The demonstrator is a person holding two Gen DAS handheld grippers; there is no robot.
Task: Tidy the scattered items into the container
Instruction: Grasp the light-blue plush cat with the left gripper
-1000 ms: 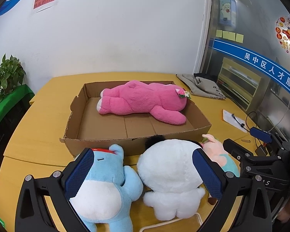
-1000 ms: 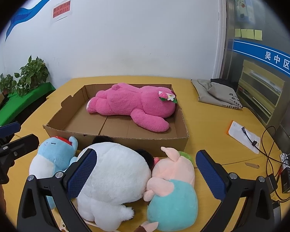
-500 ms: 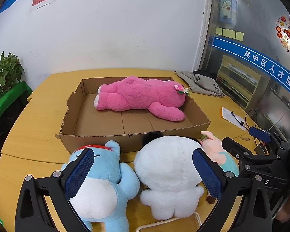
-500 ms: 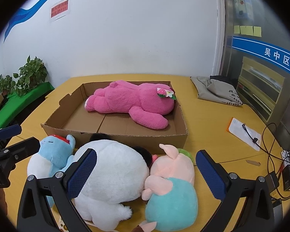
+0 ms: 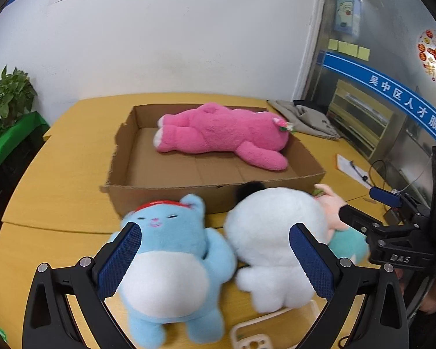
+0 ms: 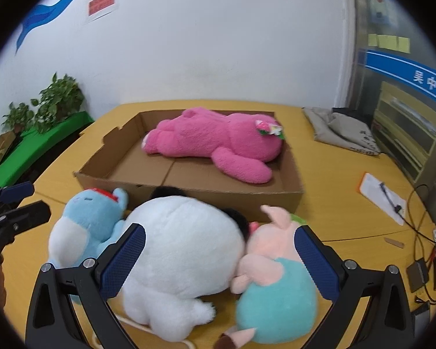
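Note:
A shallow cardboard box (image 5: 165, 197) (image 6: 116, 157) stands on the yellow table with a pink plush bear (image 5: 226, 136) (image 6: 218, 142) lying inside. In front of the box lie three plush toys: a blue cat with a red cap (image 5: 171, 250) (image 6: 84, 224), a white round plush (image 5: 276, 238) (image 6: 183, 250) and a pink pig in teal (image 6: 276, 276) (image 5: 343, 232). My left gripper (image 5: 218, 264) is open above the blue cat and the white plush. My right gripper (image 6: 221, 264) is open above the white plush and the pig. Both are empty.
A grey cloth bag (image 5: 305, 119) (image 6: 340, 131) lies at the back right of the table. A paper pad with cables (image 6: 383, 197) lies on the right. Potted plants (image 6: 49, 99) stand on a green shelf at the left. A white cord (image 5: 247, 331) lies near the front edge.
Both grippers have drawn back and tilted a little, so the toys and the box sit slightly further off in view. The toys have not moved. Both grippers stay open.

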